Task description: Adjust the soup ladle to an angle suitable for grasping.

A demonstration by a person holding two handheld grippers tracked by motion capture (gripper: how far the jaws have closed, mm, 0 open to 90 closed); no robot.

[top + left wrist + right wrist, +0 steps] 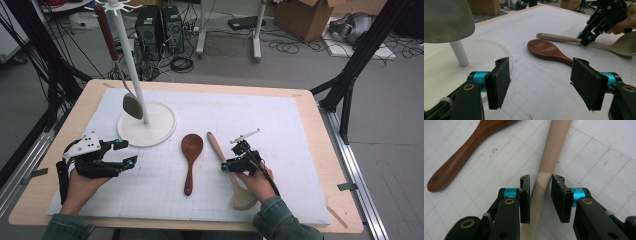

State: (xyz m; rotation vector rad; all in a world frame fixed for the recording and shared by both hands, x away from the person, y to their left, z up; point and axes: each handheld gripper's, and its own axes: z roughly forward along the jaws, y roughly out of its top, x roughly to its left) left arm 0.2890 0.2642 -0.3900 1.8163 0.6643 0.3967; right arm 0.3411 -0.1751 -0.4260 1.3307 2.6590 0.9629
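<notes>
A pale wooden spoon (216, 144) lies on the white grid mat (280, 125), bowl toward the front edge. My right gripper (227, 160) reaches down over its handle. In the right gripper view the handle (554, 145) runs between the two pads (525, 200), with thin gaps on both sides, so the right gripper (540, 182) is open around it. A dark red-brown spoon (191, 147) lies just left of it, bowl away from me. My left gripper (129, 152) rests open and empty at the left of the mat, facing the spoons (544, 50).
A white stand (155, 125) with a round base and a tall pole sits at the back left. From it hangs a metal ladle (131, 105) with a brown handle, its bowl (446, 20) close above my left gripper. Floor clutter lies beyond the table.
</notes>
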